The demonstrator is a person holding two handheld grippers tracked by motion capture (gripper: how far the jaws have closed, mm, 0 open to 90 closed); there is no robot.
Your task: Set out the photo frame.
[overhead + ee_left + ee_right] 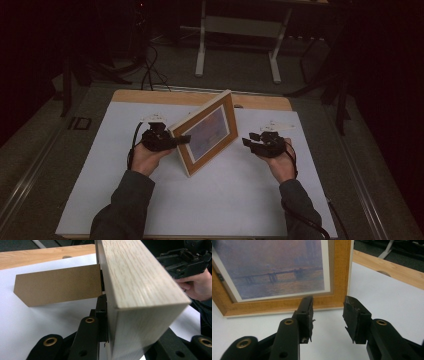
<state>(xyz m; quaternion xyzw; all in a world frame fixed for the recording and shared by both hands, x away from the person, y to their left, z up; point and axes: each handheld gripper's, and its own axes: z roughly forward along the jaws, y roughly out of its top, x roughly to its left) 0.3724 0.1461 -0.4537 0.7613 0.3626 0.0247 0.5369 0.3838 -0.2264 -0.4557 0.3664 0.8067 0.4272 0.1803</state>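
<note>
**Framed picture stood on edge, left tongs gripping, right tongs free**

- The picture frame (207,131) stands on the white sheet (225,200) that covers the bench, near the middle and toward the far edge. It is turned at a slant, its printed face toward the right-hand side and the person.
- Light wood moulding, broad and square-edged; inside it a pale mat and a hazy print of a bridge over water, seen close in the right gripper view.
- A brown fibreboard easel leg (58,287) is swung out behind the frame and rests on the sheet toward the far left.
- Left gripper (172,140): jaws clamped across the thickness of the frame's near upright edge, one jaw on the back, the other on the front. The grip looks firm.
- Right gripper (254,139): jaws apart, nothing between them, standing just off the frame's lower right corner (342,302) without touching.

Handling, as judged:
- Stiff and fairly light for its bulk; the wood will not flex under the pads.
- The smooth finish could slip if pinched at a corner only.
- The front is probably glazed, so fragile; keep pads off the pane and the mat.
- Best hold is the moulding itself, across its thickness, mid-way along a side.
- The easel leg is thin and hinged; it is a weak point, not a handle.
- With one grip only, the frame may pivot or tip backward onto the leg.
</note>
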